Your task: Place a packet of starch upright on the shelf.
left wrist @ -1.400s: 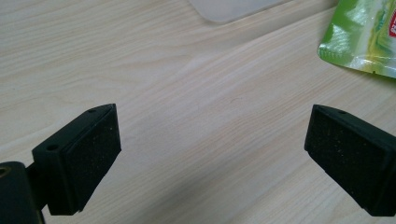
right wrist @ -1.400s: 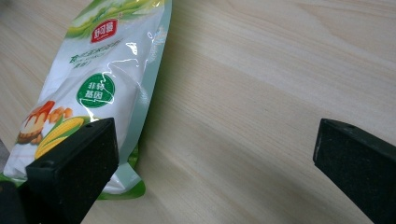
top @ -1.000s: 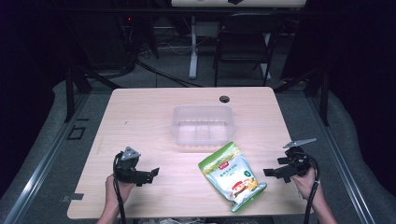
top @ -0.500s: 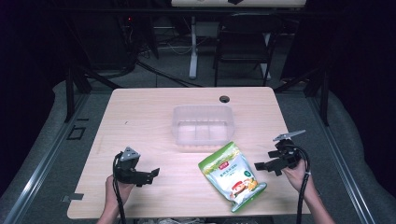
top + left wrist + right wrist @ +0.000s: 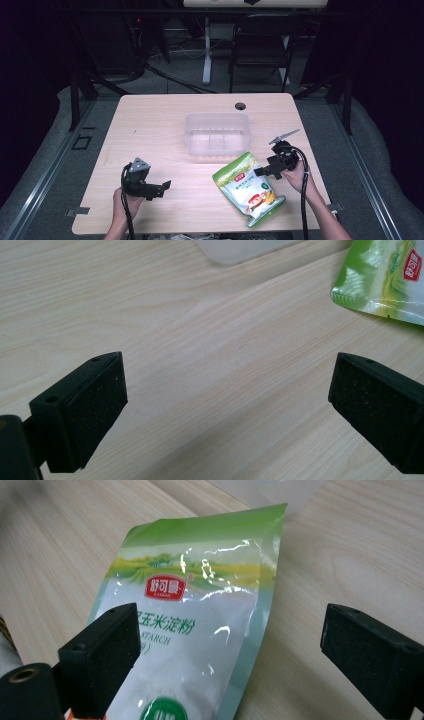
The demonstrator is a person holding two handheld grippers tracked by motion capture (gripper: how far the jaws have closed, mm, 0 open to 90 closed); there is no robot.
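A green and white starch bag (image 5: 248, 187) lies flat on the wooden table (image 5: 150, 130), at the front right. My right gripper (image 5: 262, 170) hovers at the bag's upper right edge. In the right gripper view, the bag (image 5: 200, 630) lies below and between the jaws of the right gripper (image 5: 230, 655). These jaws have just been closing a little, stand wide and do not press on the bag. My left gripper (image 5: 162, 187) rests at the front left, open over bare wood. The left gripper view shows the left gripper (image 5: 225, 405) with the bag's corner (image 5: 385, 280) farther off.
A clear plastic container (image 5: 190, 135) stands mid-table, just behind the bag; its rim (image 5: 245, 247) edges the left gripper view. A black grommet hole (image 5: 240, 106) sits near the far edge. A chair (image 5: 260, 45) and desk legs stand beyond the table.
My right gripper has moved left from the table's right edge up to the bag. The left gripper and the bag have stayed put.
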